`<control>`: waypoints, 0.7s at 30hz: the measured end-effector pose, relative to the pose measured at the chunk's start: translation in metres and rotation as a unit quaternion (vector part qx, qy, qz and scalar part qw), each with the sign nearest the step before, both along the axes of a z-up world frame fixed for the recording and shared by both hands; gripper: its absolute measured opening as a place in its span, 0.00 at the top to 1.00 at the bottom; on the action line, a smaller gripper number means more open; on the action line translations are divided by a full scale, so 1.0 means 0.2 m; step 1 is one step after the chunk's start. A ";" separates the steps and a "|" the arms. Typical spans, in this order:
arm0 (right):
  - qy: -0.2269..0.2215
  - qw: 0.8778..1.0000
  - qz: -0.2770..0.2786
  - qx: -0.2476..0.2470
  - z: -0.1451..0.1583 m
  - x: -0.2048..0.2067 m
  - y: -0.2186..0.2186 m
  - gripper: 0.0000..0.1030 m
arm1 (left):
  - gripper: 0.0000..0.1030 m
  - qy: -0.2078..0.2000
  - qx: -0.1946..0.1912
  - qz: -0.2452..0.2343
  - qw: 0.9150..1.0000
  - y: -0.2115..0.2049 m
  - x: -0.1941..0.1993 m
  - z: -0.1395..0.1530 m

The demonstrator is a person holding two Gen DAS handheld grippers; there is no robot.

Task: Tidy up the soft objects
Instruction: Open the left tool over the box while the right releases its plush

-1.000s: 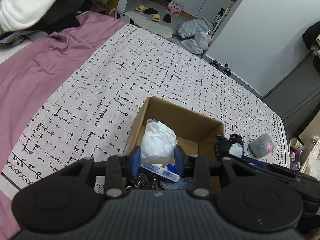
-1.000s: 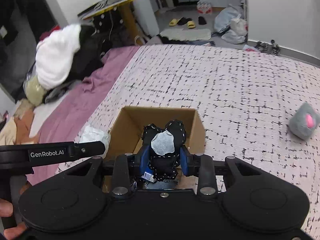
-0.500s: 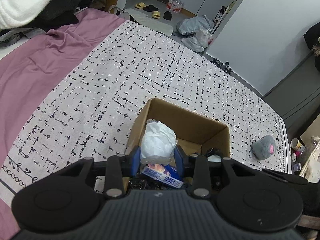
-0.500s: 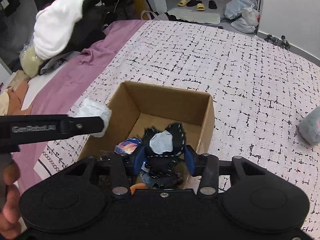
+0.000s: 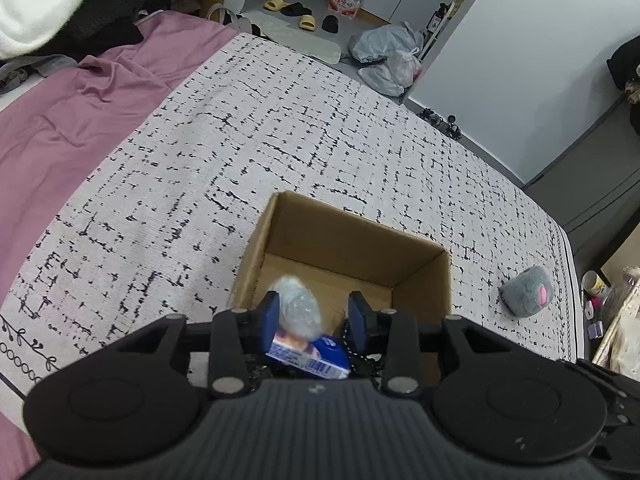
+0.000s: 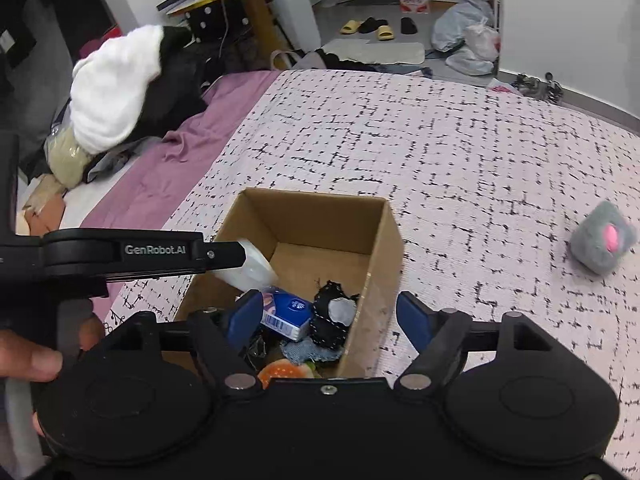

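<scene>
Right wrist view: "GenRobot.AI" printed white on left gripper (image 6: 240, 258) body. Right gripper (image 6: 326, 316) spread wide, holding nothing, above cardboard box (image 6: 384, 240). Inside box: blue tissue pack (image 6: 286, 312) with barcode, black plush (image 6: 332, 316). Left gripper (image 5: 314, 316) parted, white bundle (image 5: 296, 308) blurred between fingers; grip cannot be told. Grey plush (image 6: 602, 240) on blanket (image 6: 440, 140), well apart from box.

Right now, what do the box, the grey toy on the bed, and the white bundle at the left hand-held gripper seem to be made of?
Box: brown corrugated cardboard, matte, with raw-cut rims.
Grey toy: plush fabric, fuzzy nap, with a pink patch.
White bundle: probably soft white stuff in thin clear plastic film, glossy and crinkled; blurred, so uncertain. It sits between the left hand-held gripper's fingers.
</scene>
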State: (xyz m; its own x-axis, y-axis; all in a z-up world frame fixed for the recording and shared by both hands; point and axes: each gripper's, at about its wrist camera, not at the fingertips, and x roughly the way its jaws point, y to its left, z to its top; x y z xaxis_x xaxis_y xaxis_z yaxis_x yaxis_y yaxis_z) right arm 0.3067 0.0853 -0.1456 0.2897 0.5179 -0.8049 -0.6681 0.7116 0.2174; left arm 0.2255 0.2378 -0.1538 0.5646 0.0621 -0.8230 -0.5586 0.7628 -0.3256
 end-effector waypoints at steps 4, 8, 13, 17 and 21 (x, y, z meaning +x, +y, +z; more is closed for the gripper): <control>0.000 1.000 -0.013 0.007 0.02 0.00 -0.07 0.28 | 0.62 0.002 0.010 0.000 1.000 -0.04 0.02 0.01; -0.003 1.000 -0.024 0.015 0.03 0.01 -0.13 0.26 | 0.58 0.003 0.012 0.002 1.000 -0.05 0.02 0.04; -0.001 0.999 -0.038 0.018 0.02 0.02 -0.21 0.23 | 0.39 0.004 0.025 0.012 1.000 -0.08 -0.01 0.07; 0.005 0.999 -0.047 0.023 0.02 0.02 -0.27 0.20 | 0.25 0.000 0.044 0.016 0.999 -0.13 -0.03 0.10; -0.006 0.998 -0.056 0.021 0.03 0.02 -0.33 0.09 | 0.21 -0.002 0.052 0.005 0.999 -0.19 -0.03 0.13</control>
State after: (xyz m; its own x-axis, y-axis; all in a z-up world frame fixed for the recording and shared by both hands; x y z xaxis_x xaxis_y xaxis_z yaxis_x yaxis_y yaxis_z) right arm 0.3104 0.0185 -0.1404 0.3573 0.5149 -0.7793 -0.5875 0.7725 0.2410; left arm 0.2195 0.1988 -0.1287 0.5672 0.1534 -0.8092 -0.5655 0.7869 -0.2472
